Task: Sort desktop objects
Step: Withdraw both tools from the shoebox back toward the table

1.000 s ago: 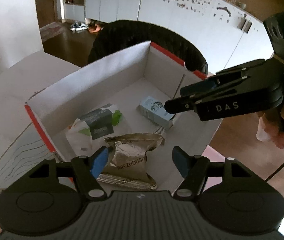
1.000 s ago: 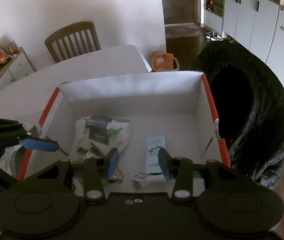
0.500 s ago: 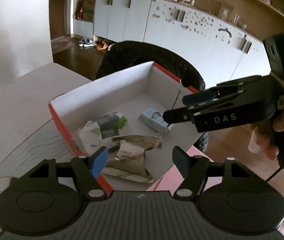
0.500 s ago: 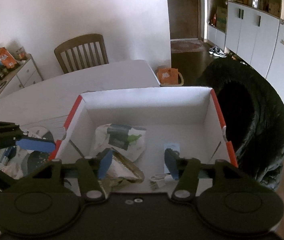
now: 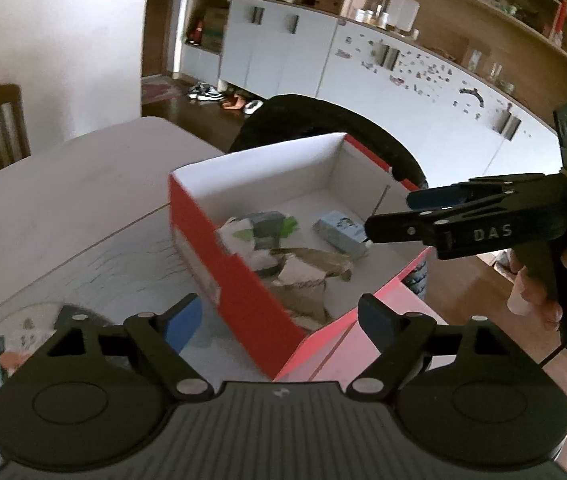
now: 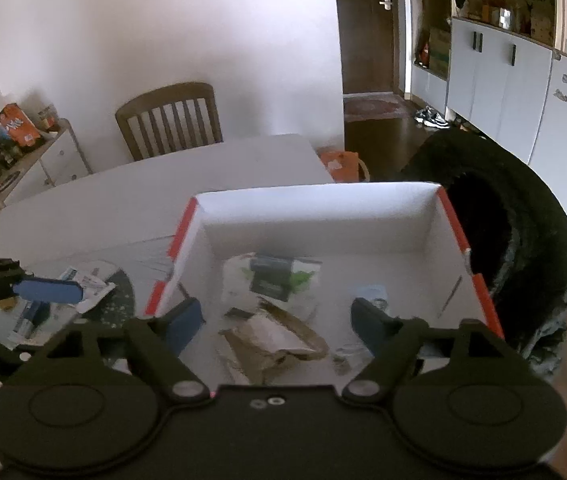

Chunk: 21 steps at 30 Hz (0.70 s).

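Tabletop box [image 6: 323,208] with snack packets [image 6: 271,280]

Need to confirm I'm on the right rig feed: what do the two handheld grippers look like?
Both are black plastic. The left gripper has two round ribbed-edged discs at its base, silver pivot screws and blue pads on its jaws. The right gripper, seen side-on, has a pistol-style handle gripped by a bare hand, white "DAS" lettering, a green indicator light, a yellowish band and a thin black cable trailing below. No sleeve visible.

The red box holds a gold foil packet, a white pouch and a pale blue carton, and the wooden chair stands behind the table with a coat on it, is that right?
Not quite: the wooden chair is bare in the right wrist view. The red box does hold the gold foil packet, white pouch and pale blue carton.
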Each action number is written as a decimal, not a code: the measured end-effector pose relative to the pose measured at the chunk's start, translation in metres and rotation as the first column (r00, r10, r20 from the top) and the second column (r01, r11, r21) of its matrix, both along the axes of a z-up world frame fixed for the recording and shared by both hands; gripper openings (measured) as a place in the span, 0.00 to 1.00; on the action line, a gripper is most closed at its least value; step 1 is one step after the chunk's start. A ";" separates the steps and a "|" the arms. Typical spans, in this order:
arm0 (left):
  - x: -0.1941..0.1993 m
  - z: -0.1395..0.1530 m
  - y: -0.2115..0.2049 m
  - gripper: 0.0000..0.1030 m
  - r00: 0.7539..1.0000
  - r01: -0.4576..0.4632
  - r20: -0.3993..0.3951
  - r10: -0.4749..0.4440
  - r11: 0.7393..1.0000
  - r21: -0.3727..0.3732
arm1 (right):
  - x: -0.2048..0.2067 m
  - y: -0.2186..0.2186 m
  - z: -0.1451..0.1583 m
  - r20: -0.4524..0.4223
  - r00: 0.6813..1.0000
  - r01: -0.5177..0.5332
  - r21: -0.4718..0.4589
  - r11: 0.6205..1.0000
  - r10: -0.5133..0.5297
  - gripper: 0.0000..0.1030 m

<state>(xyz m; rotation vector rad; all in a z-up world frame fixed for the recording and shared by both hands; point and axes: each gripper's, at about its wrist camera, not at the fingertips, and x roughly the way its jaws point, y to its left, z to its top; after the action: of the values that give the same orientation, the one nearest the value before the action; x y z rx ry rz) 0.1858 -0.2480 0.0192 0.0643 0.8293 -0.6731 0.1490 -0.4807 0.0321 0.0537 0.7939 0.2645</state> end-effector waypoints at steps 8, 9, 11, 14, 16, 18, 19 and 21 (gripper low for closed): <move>-0.020 -0.003 0.041 0.93 0.999 -0.046 0.018 0.046 0.999 0.007 | -0.014 0.037 0.003 0.011 1.000 -0.026 0.003 1.000 0.026 0.86; -0.023 -0.003 0.046 1.00 0.998 -0.053 0.023 0.052 0.999 0.010 | -0.016 0.042 0.004 0.012 1.000 -0.028 0.004 1.000 0.028 0.87; -0.028 -0.003 0.058 1.00 0.997 -0.065 0.030 0.064 0.998 0.014 | -0.019 0.051 0.004 0.012 0.999 -0.039 0.004 0.999 0.039 0.87; -0.036 -0.004 0.076 1.00 0.996 -0.080 0.032 0.079 0.997 0.024 | -0.025 0.069 0.002 0.006 0.998 -0.056 0.006 0.998 0.056 0.87; -0.043 -0.006 0.090 1.00 0.995 -0.093 0.031 0.092 0.995 0.028 | -0.029 0.081 0.002 0.002 0.998 -0.069 0.005 0.998 0.069 0.87; -0.049 -0.008 0.104 1.00 0.994 -0.108 0.029 0.107 0.994 0.033 | -0.033 0.094 0.002 0.002 0.996 -0.087 0.003 0.996 0.087 0.87; -0.052 -0.008 0.111 1.00 0.993 -0.116 0.027 0.115 0.993 0.033 | -0.035 0.100 0.002 0.001 0.996 -0.093 0.002 0.996 0.093 0.87; -0.059 -0.011 0.126 1.00 0.990 -0.136 0.027 0.135 0.990 0.042 | -0.038 0.111 0.002 0.001 0.995 -0.102 -0.001 0.995 0.102 0.87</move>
<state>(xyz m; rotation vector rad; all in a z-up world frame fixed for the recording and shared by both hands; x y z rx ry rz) 0.1268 -0.1224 0.0085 0.0547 0.8180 -0.5253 0.1110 -0.3693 0.0345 0.0124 0.7970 0.3611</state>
